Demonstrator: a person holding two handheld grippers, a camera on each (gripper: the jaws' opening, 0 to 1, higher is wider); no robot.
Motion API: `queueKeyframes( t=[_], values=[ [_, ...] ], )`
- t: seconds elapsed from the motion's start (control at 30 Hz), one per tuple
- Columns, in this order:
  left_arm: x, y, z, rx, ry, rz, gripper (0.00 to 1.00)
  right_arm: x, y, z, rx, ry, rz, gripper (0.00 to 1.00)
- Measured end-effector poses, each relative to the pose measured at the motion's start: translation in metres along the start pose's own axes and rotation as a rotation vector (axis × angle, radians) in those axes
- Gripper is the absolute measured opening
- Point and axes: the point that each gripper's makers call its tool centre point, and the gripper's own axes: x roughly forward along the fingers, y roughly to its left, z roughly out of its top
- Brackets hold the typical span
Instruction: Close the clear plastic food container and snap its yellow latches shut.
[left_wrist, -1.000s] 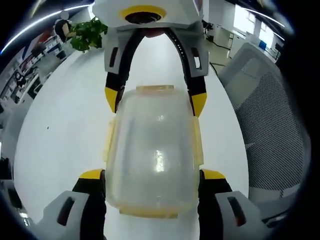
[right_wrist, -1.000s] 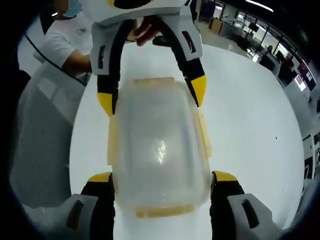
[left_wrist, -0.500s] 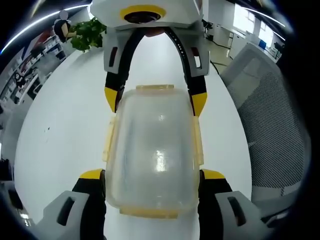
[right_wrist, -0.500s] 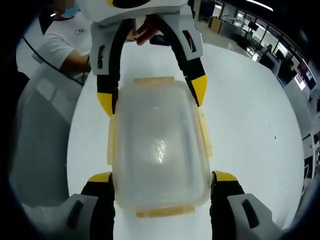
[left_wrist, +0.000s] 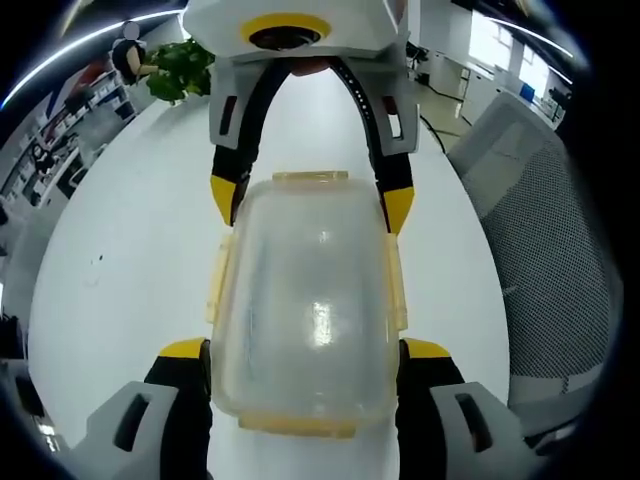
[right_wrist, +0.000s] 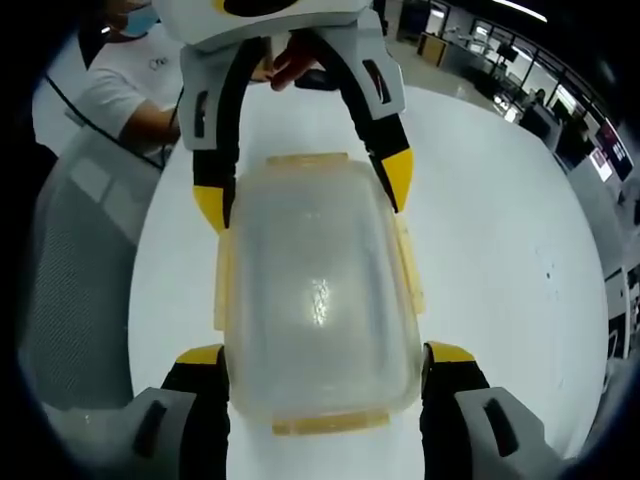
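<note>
The clear plastic food container (left_wrist: 305, 305) sits on the white desk (left_wrist: 120, 260) with its lid already down, and the 2 tools face each other across it, one at each short end. In the left gripper view, the left tool (left_wrist: 305, 350) has its yellow-tipped jaws spread apart, flanking the near end of the box, while the right tool (left_wrist: 312, 200) brackets the far end in the same way; its jaws likewise stand apart, just beside the corners. The right gripper view shows the mirror of this: the right tool (right_wrist: 325, 355) straddles its near end and the left tool (right_wrist: 300, 195) the opposite one. Neither tool looks clamped on the box; whether the jaw tips touch its walls is hard to tell. The yellow latches (left_wrist: 397, 285) along the long sides lie close against the walls, and whether they are clicked home I cannot tell; the end latch (left_wrist: 298, 426) near the left tool shows as a pale yellow strip. To do this step well, I judge it best to steady the box with one tool while the other presses each latch squarely down and inward until it seats, working opposite latches in turn so the lid stays level. A green plant (left_wrist: 180, 70) stands at the far edge and a mesh chair (left_wrist: 545, 230) is beside the desk.
</note>
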Motion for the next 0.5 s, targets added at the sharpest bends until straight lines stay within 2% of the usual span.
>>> queueKeyframes(
  t=[0.27,0.5],
  values=[
    [0.002,0.009,0.001,0.002,0.011,-0.001,0.76,0.001,-0.01,-0.001,0.003,0.004,0.001,0.79],
    [0.003,0.016,0.001,-0.006,-0.004,0.002,0.76,0.002,-0.018,-0.001,0.002,0.001,0.006,0.79]
  ],
)
